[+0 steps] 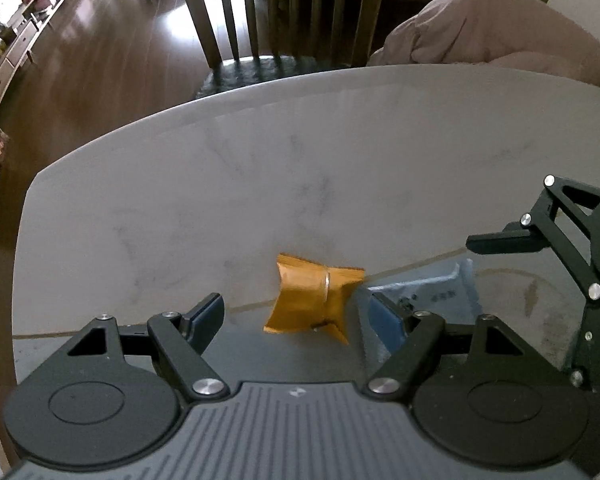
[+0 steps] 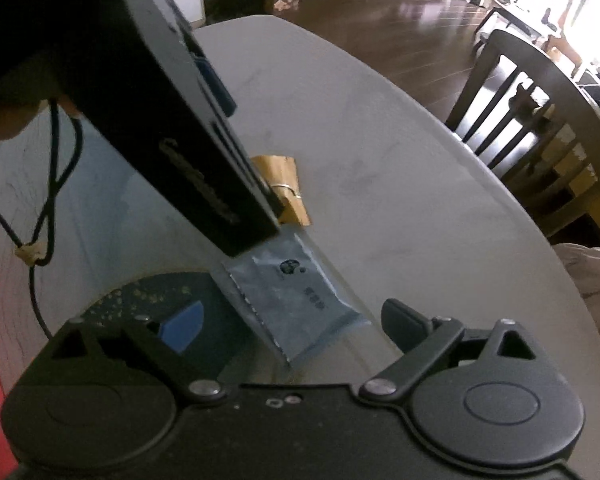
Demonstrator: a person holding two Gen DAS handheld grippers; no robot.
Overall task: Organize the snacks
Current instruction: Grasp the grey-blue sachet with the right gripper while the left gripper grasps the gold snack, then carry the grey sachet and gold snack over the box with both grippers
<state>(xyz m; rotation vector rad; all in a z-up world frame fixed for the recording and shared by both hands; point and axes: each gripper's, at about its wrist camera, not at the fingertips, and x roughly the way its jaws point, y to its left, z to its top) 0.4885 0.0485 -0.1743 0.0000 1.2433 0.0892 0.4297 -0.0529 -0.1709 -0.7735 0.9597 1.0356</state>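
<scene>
The left tool [image 1: 296,320] stands open over the table [image 1: 228,168], its blue-padded fingers to either side of an orange snack packet [image 1: 314,298] that lies flat, pinched at its middle by a clear band, and nothing is gripped; the right tool [image 2: 296,322] is likewise open and empty, its fingers straddling a grey-blue snack sachet [image 2: 296,292] that lies just beside the orange one, partly on a dark round mat [image 2: 140,296]; the step in hand looks like a paired pick-up, one packet per tool; to do it well, each tool should probably come down with its pads [image 1: 210,316] across the packet's narrow width, low enough to catch the flat foil yet not scraping the table, and close on one packet only; the two packets lie almost touching, and the two tools crowd each other, the left one's body hiding part of the orange packet in the right wrist view, so a collision or a double grab is the likely risk; beyond them a dark wooden chair [image 1: 260,20] stands at the table's far edge, pinkish cloth [image 1: 500,28] is heaped at one side, and a thin black cord [image 2: 48,184] dangles near the left tool.
</scene>
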